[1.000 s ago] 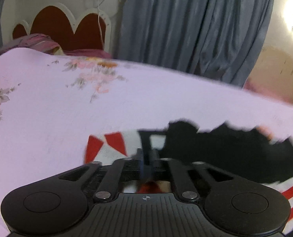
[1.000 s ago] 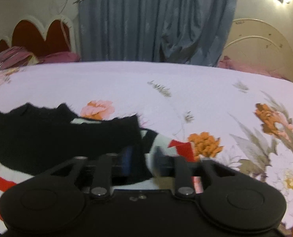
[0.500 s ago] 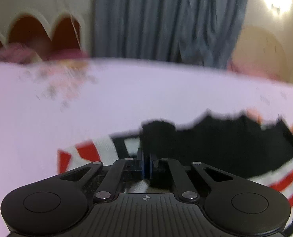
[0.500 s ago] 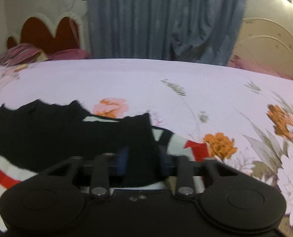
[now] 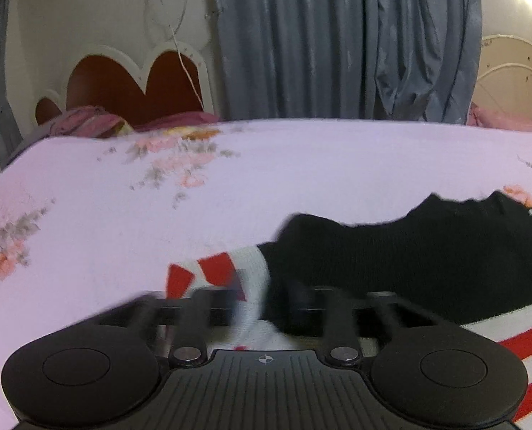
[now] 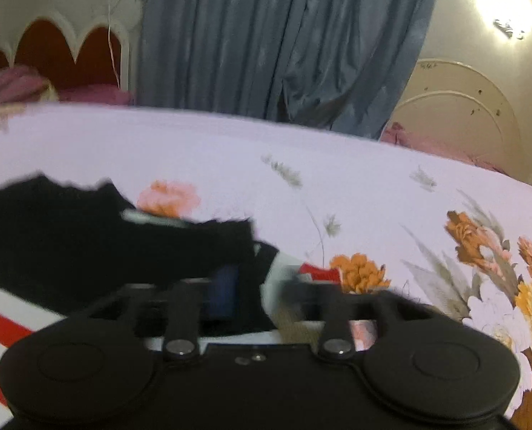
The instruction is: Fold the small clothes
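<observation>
A small knitted garment lies on the bed, black on top with white and red stripes below; it also shows in the right wrist view. My left gripper sits at its left end, jaws apart, with the white and red cuff between the blurred fingers. My right gripper sits at the garment's right end, jaws apart, with black and white cloth lying between them.
The bed has a pale pink floral sheet, with orange flowers at the right. A red heart-shaped headboard and pink bedding lie at the far left. Blue curtains hang behind. A white headboard stands far right.
My left gripper was shut on the garment's left end and its jaws have come apart. My right gripper's jaws have widened. Both cameras have swung.
</observation>
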Demonstrator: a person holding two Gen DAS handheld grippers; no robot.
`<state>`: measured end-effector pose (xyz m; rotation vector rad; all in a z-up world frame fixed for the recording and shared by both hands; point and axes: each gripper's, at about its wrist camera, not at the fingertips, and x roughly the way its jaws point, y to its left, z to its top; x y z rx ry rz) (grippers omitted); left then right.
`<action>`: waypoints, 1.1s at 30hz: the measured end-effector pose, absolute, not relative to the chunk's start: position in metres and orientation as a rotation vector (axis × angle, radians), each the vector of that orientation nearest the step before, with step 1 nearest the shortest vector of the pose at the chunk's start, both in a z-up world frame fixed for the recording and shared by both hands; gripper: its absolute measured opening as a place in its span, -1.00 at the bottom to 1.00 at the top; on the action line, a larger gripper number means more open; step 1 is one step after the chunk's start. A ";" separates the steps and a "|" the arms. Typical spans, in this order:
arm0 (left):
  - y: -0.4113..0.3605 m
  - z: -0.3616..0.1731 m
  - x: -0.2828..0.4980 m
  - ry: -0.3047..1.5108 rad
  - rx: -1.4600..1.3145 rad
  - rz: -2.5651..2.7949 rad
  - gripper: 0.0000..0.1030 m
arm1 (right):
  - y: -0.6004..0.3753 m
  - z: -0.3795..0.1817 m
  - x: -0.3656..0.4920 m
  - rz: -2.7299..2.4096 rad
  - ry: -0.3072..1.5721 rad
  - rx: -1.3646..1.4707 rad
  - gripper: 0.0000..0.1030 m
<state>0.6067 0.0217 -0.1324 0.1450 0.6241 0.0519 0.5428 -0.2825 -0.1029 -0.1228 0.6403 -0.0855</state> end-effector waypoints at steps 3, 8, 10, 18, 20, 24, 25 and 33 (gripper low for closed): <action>0.009 -0.109 0.581 0.517 0.161 0.049 0.71 | -0.258 -0.091 0.532 0.008 0.633 -0.089 0.18; -0.031 -0.103 0.564 0.549 0.037 -0.211 0.71 | -0.207 -0.099 0.529 0.186 0.690 -0.056 -0.17; -0.041 -0.114 0.565 0.595 0.040 -0.265 0.71 | -0.195 -0.107 0.531 0.215 0.736 -0.060 -0.11; 0.017 -0.143 0.549 0.659 0.061 -0.195 0.67 | -0.277 -0.111 0.511 -0.077 0.765 -0.075 0.07; 0.010 -0.143 0.548 0.659 0.105 -0.180 0.68 | -0.290 -0.111 0.507 -0.067 0.787 -0.054 0.22; -0.005 -0.124 0.535 0.637 0.080 -0.155 0.68 | -0.280 -0.093 0.495 -0.097 0.742 -0.062 0.14; -0.005 -0.117 0.528 0.618 0.067 -0.170 0.68 | -0.274 -0.085 0.486 -0.081 0.703 -0.051 0.14; -0.035 -0.143 0.505 0.688 0.132 -0.231 0.79 | -0.208 -0.108 0.460 0.105 0.765 -0.156 0.16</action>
